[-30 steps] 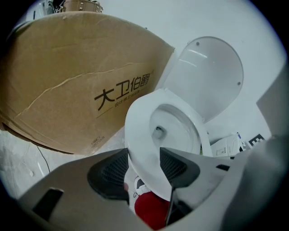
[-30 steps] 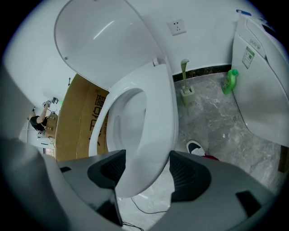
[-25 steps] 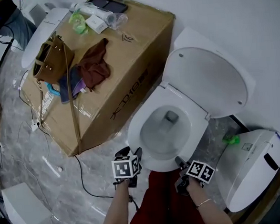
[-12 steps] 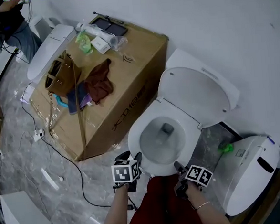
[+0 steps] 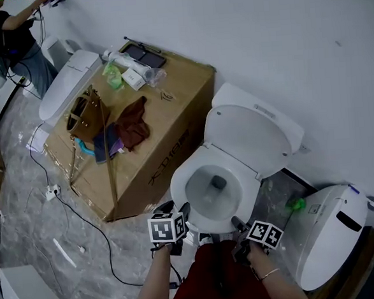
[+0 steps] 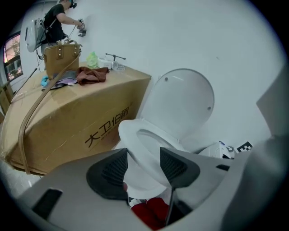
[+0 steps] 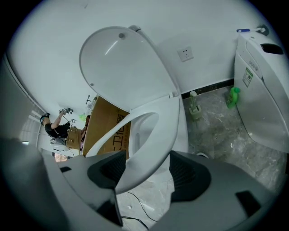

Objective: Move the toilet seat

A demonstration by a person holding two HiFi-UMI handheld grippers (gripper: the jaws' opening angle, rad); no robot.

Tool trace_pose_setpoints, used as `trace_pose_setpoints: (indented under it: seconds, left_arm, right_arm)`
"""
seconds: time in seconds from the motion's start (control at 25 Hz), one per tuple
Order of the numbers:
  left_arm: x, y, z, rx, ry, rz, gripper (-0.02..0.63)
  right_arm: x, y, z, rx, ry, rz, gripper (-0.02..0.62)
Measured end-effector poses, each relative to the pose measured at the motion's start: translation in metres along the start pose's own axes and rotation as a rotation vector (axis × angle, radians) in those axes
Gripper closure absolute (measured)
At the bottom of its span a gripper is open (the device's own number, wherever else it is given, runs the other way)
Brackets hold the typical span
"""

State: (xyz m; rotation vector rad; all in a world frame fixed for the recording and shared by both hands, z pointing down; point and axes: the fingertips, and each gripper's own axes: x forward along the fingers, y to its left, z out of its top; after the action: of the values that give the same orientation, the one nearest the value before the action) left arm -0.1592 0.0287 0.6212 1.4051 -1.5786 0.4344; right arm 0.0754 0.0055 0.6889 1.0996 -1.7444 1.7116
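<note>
A white toilet stands against the wall with its lid point(image 5: 247, 138) raised. The toilet seat point(image 5: 180, 181) is a white ring over the bowl. My left gripper point(image 5: 182, 214) holds the ring's front edge at the left, and my right gripper point(image 5: 238, 224) holds it at the right. In the left gripper view the seat point(image 6: 131, 135) runs between the jaws of the left gripper point(image 6: 143, 155), with both pads against it. The right gripper view shows the seat point(image 7: 153, 131) tilted up between the pads of the right gripper point(image 7: 146, 160), with the lid point(image 7: 122, 67) behind.
A large cardboard box point(image 5: 167, 134) stands close on the toilet's left, carrying a tan bag point(image 5: 85, 114) and a brown cloth point(image 5: 133, 124). Another white toilet point(image 5: 333, 231) and a green bottle point(image 5: 296, 204) are on the right. A black cable point(image 5: 83, 217) trails over the marble floor. A person point(image 5: 13, 36) stands far left.
Both grippers have risen with the seat's front edge held between them. The head view has drawn back, so the toilet looks smaller and farther.
</note>
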Motion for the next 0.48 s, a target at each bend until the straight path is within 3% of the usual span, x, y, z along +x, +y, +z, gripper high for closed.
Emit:
trace_pose_setpoints:
  seconds: [0.48]
  left_arm:
    - [-0.016, -0.036, 0.057, 0.015, -0.084, -0.04, 0.38]
  right_arm:
    - [-0.029, 0.022, 0.04, 0.074, -0.082, 0.063, 0.301]
